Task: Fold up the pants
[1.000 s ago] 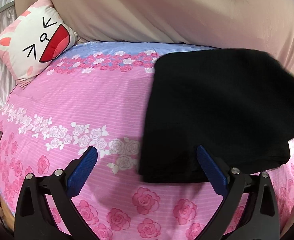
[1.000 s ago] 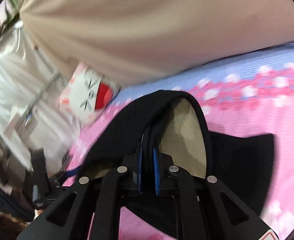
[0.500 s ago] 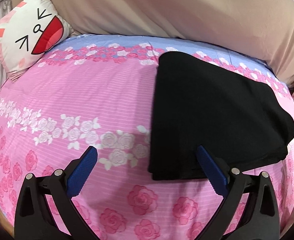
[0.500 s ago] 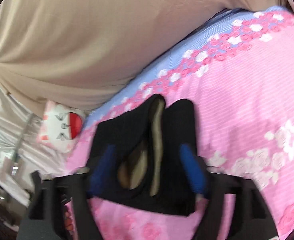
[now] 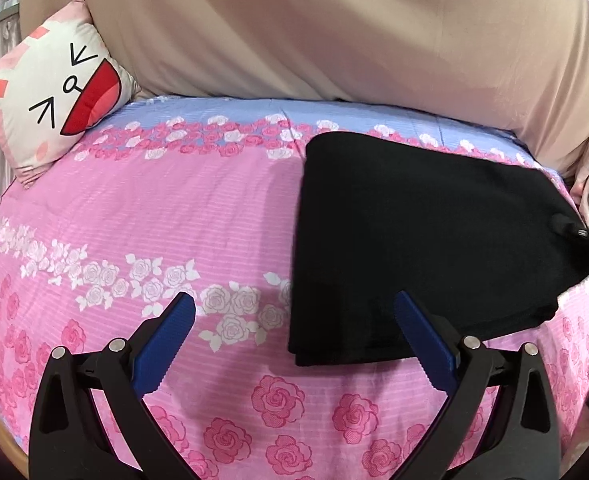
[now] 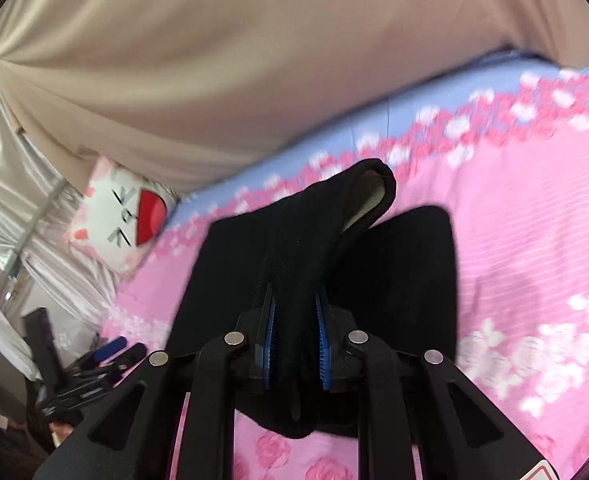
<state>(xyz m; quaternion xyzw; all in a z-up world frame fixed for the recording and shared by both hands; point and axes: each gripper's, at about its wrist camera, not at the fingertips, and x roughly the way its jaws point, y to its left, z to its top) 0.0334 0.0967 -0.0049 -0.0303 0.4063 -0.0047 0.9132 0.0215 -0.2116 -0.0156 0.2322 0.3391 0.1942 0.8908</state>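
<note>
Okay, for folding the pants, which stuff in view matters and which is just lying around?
For the job: black pants, right gripper shut on them, jaws just closing; left gripper open above the bedspread.

Lying about: cartoon-face pillow, beige cloth behind the bed.

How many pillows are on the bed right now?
1. The cartoon-face pillow leans at the far left corner of the pink floral bed, against the beige backdrop. Others may lie outside both views.

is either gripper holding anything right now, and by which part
The right gripper, its jaws just closing, is shut on the black pants, pinching a bunched fold at their edge. The left gripper is open and holds nothing.
</note>
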